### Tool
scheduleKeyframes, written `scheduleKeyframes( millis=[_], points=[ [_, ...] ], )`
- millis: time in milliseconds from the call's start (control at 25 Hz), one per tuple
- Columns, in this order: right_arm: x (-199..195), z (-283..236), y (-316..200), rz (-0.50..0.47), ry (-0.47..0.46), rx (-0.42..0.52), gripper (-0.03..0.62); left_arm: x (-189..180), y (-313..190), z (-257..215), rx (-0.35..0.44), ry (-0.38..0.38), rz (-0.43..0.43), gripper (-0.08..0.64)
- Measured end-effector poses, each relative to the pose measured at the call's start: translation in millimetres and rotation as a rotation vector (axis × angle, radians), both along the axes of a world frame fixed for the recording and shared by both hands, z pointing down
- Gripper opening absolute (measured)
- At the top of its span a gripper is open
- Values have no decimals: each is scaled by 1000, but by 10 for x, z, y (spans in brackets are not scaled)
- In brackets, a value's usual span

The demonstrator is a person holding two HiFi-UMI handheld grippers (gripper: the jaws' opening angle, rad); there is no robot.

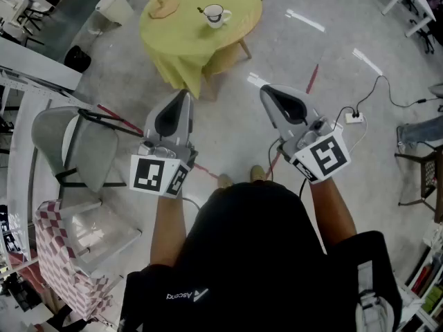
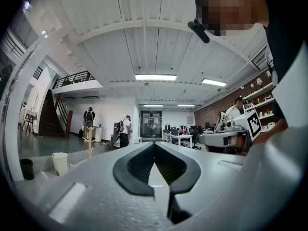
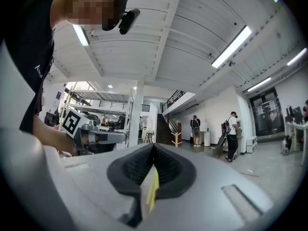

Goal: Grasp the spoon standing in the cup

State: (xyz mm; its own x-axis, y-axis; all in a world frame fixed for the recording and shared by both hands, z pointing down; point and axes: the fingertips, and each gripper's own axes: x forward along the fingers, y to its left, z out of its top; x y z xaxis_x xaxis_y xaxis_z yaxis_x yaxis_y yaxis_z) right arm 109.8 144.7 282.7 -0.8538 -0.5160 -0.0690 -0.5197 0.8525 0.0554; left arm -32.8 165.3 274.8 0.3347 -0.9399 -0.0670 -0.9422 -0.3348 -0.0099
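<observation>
A white cup [image 1: 216,15] stands on a round table draped in yellow-green cloth [image 1: 176,54], far ahead at the top of the head view. A dark spoon handle [image 1: 202,10] sticks out of the cup toward the left. Both grippers are held in front of the person's chest, well short of the table and pointing at it. My left gripper [image 1: 185,93] [image 2: 154,144] is shut with nothing between its pads. My right gripper [image 1: 266,88] [image 3: 154,146] is shut and empty too. Neither gripper view shows the cup.
A wooden stand [image 1: 163,4] shares the table. A grey chair [image 1: 76,147] and a checkered cloth [image 1: 55,247] are at the left. A white bin [image 1: 114,5] and a black bin [image 1: 77,59] sit beyond. A power strip [image 1: 354,117] with cables lies on the floor at the right.
</observation>
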Motion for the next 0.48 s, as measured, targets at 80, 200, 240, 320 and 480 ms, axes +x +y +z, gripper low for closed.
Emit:
scheduleKeyframes(
  millis=[80, 200, 240, 320, 480],
  points=[
    [7, 5, -12, -2, 3, 4, 3, 10, -15, 3, 1, 0, -2, 9],
    [23, 4, -28, -7, 12, 11, 3, 36, -40, 2, 0, 3, -5, 9],
    [32, -1, -33, -9, 13, 12, 3, 48, -49, -1, -1, 5, -7, 9],
    [56, -11, -48, -14, 9, 11, 3, 77, -69, -8, -1, 7, -12, 9],
    [157, -4, -122, -25, 4, 8, 3, 167, -151, -17, -3, 6, -30, 9]
  ],
)
